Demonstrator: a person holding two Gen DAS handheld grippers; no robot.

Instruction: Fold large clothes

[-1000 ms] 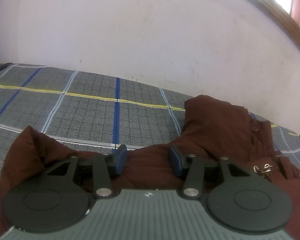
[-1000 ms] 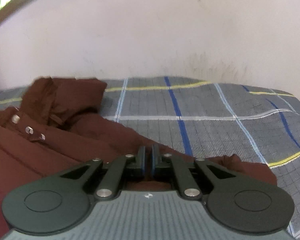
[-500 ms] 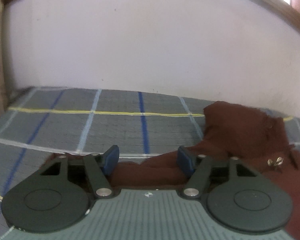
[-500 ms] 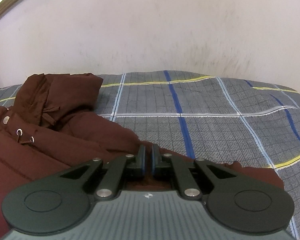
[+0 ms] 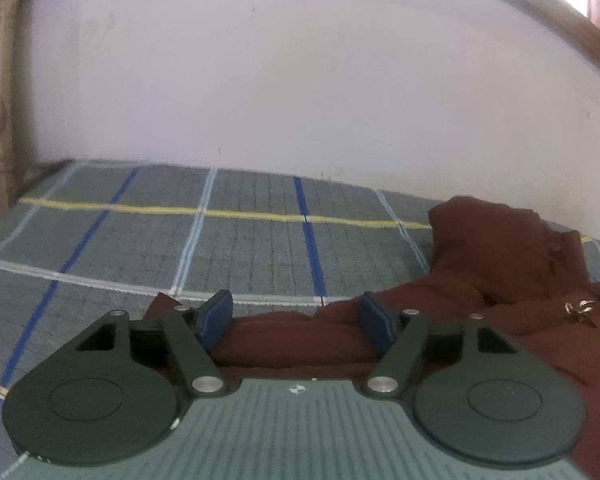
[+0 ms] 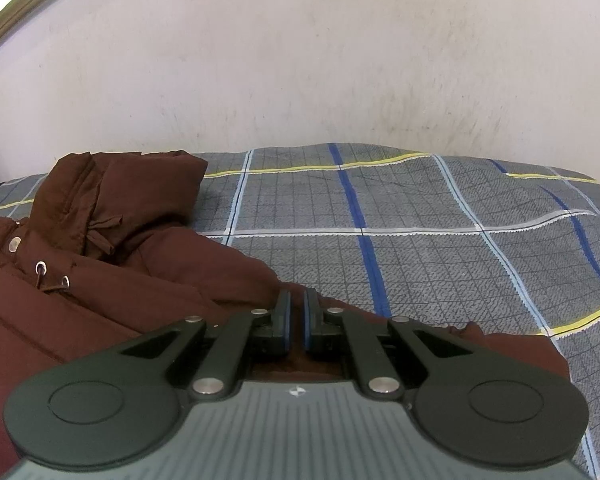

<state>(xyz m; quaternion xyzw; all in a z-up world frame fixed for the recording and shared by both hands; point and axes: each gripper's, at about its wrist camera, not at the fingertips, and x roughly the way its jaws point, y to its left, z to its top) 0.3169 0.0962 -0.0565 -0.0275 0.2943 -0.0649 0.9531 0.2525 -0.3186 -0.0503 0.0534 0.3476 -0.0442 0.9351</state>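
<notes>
Brown jacket on plaid bed, right gripper pinching its edge, left gripper spread wide.

Jacket lies on the bed near the wall. Right gripper fingers are nearly together, clamped on a jacket fold. Left gripper fingers gape over a jacket edge, not gripping it. Bare bedsheet runs left and ahead to the wall.
</notes>
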